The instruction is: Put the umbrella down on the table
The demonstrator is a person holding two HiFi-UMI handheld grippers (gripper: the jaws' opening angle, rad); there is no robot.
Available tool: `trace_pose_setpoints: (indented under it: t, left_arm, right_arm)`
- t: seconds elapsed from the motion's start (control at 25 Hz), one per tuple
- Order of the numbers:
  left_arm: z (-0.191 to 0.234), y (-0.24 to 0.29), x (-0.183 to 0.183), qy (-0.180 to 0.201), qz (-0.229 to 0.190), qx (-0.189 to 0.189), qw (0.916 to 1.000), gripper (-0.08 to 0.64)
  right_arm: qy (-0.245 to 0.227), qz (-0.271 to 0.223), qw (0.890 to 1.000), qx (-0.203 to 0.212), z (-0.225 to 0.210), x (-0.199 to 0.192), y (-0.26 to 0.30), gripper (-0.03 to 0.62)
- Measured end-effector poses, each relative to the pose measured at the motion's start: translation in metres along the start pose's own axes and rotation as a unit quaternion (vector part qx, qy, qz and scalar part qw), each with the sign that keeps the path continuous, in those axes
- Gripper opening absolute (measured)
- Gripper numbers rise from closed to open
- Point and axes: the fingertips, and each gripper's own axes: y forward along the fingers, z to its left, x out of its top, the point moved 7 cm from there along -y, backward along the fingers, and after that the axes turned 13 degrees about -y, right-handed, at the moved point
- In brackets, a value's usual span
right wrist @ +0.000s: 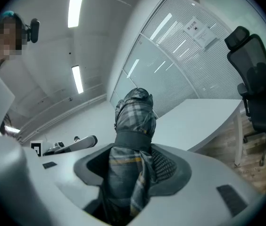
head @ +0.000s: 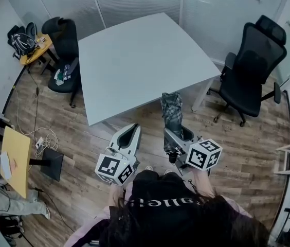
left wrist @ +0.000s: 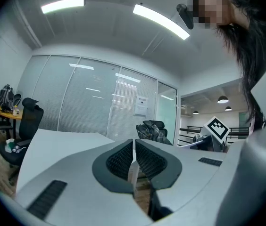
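Observation:
A folded grey plaid umbrella sticks forward out of my right gripper, whose jaws are shut on it. In the right gripper view the umbrella fills the gap between the pads, its strap wrapped round it. It hangs above the wooden floor, just short of the near edge of the white table. My left gripper is level beside it to the left, shut with nothing in it; its pads meet in the left gripper view. The umbrella shows there at the right.
A black office chair stands right of the table, another at its left. A small yellow table with a bag is far left. Cables and a stand lie on the floor at the left.

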Motion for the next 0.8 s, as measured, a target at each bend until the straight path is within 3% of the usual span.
trace_pose_setpoints:
  t: [0.56,0.8]
  left_arm:
    - [-0.037,0.009,-0.03,-0.01,0.007,0.024,0.9996,0.026]
    - [-0.036,0.019,-0.027,-0.002,0.009,0.031,0.9995,0.026]
  right_arm:
    - [-0.012,0.021,0.999,0.023,-0.024,-0.012,-0.036,0.23]
    - [-0.01,0.021,0.999,0.029,-0.035,-0.01,-0.03,0.23]
